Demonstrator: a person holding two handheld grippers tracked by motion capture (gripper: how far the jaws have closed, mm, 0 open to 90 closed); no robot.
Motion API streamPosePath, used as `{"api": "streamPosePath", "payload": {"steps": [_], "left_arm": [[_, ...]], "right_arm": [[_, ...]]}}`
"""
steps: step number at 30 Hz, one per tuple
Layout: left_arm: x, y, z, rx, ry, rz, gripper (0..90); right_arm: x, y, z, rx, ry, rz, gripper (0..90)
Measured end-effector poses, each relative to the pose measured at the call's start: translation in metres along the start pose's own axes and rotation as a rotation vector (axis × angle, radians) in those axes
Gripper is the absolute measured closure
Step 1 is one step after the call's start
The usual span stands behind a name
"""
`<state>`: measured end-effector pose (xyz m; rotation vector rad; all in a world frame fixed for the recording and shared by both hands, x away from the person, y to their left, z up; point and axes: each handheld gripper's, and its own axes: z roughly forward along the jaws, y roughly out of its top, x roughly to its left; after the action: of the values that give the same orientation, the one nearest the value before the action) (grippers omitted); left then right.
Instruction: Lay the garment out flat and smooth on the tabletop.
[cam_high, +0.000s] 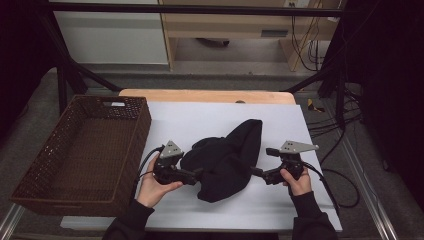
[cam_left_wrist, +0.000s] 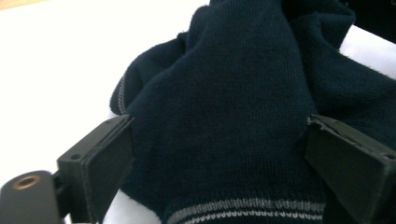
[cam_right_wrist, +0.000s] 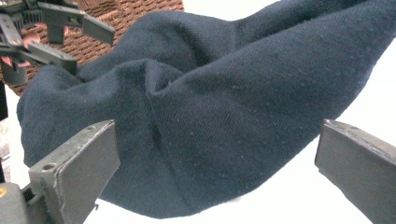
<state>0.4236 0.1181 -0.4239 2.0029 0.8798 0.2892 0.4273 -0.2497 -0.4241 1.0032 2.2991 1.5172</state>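
Near edge of the high view: two dark sleeves entered from the bottom, each hand holding a gripper low over the white surface. The left hand held the left gripper with its jaws pointing toward the centre of the surface, the grey three-cornered plate uppermost. The right hand held the right gripper level, its jaws pointing inward from the opposite side, so that the two grippers faced each other.

Between them lay the dark knitted garment, crumpled in a heap near the middle of the surface, with one part reaching away toward the far edge. In the left gripper view the garment sat between the widely parted jaws, its pale-striped hem at the bottom edge; the pads stood apart from the knit at both sides, so this gripper was open. In the right gripper view the garment again lay between spread jaws; the near pad stood at the edge of the cloth, the other well clear of it, so this gripper was also open.

Farther left: a brown woven basket stood just beside the surface. Nothing could be seen inside it.
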Motion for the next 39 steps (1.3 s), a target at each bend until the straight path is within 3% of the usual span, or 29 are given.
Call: {"api": "streamPosePath", "payload": {"steps": [4,8,9,14,17,18,21,26,33,39], "left_arm": [[-0.001,-0.003,0.005,0.003,-0.001,0.009,17.3],[-0.001,-0.005,0.009,0.003,-0.006,0.007,31.6],[-0.001,-0.006,0.01,0.009,0.004,0.015,38.3],[-0.002,-0.01,0.016,0.042,0.005,0.038,50.3],[-0.003,-0.011,0.017,0.052,0.006,0.052,62.9],[-0.004,-0.011,0.017,0.054,0.003,0.055,62.9],[-0.005,-0.012,0.017,0.058,-0.011,0.052,71.6],[-0.005,-0.012,0.016,0.081,-0.036,0.026,83.5],[0.0,-0.01,0.007,0.056,-0.027,0.008,86.7],[0.005,-0.007,-0.003,0.012,0.0,0.001,87.0]], "right_arm": [[0.002,0.0,0.004,0.01,-0.01,0.004,0.7],[0.007,0.001,0.009,0.023,-0.015,0.004,0.8],[0.008,0.001,0.013,0.032,-0.024,0.008,1.2],[0.012,0.0,0.02,0.054,-0.037,0.008,2.2],[0.014,-0.003,0.025,0.075,-0.058,0.008,8.0],[0.014,-0.003,0.025,0.075,-0.058,0.008,8.0],[0.014,-0.005,0.029,0.09,-0.07,0.019,17.8],[0.015,-0.007,0.032,0.117,-0.071,-0.012,41.3],[0.014,-0.006,0.028,0.151,-0.04,0.003,77.1],[0.009,-0.004,0.017,0.14,-0.042,0.045,84.5]]}}
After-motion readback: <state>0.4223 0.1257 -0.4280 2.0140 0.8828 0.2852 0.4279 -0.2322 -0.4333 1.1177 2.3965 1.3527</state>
